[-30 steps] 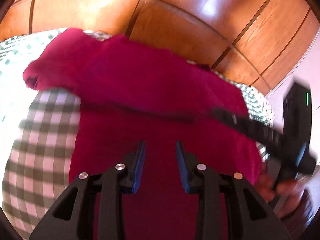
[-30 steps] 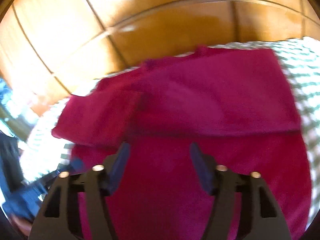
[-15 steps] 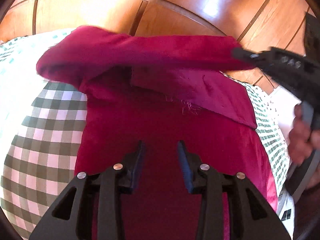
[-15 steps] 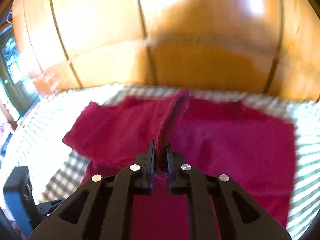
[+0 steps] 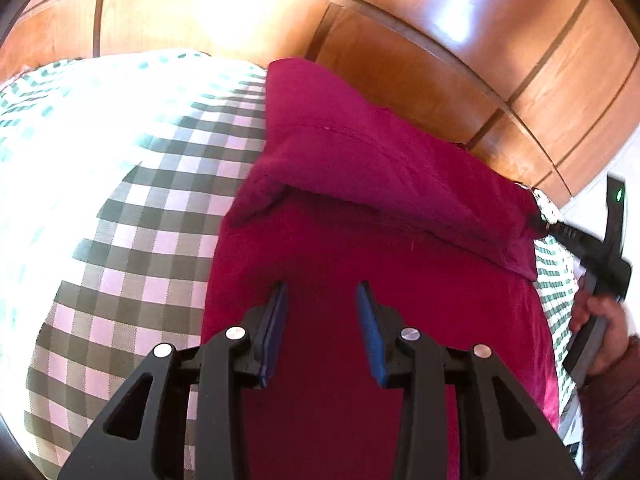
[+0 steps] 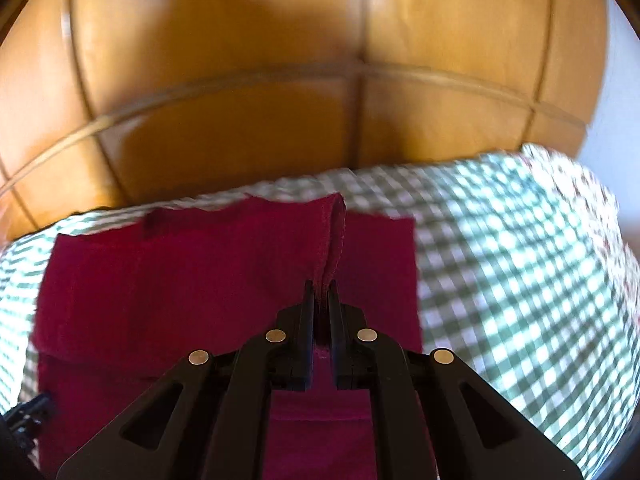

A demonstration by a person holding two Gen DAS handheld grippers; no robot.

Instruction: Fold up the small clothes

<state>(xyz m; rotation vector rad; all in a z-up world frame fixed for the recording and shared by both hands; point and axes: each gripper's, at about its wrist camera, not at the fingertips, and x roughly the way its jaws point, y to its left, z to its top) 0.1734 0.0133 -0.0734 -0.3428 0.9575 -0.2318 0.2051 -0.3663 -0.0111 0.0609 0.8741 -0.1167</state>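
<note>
The right tongs (image 6: pixel 321 292) are pinching the magenta garment's (image 5: pixel 360 280) folded edge at its right end, while the left tongs (image 5: pixel 322 300), parted and empty, are hovering over its middle on the checked bed (image 5: pixel 140 200).

Each black claw (image 5: pixel 322 308) carries silver round screws and triangular cutouts. The left claw's fingers (image 5: pixel 276 328) have blue pads. At the frame's right edge, a bare-skinned hand (image 5: pixel 600 332) meets a maroon sleeve (image 5: pixel 612 412).

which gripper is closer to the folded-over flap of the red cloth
Right. The right gripper is shut on the flap's hemmed edge, holding it up. The left gripper is open over the flat lower part of the red cloth, short of the flap.
</note>
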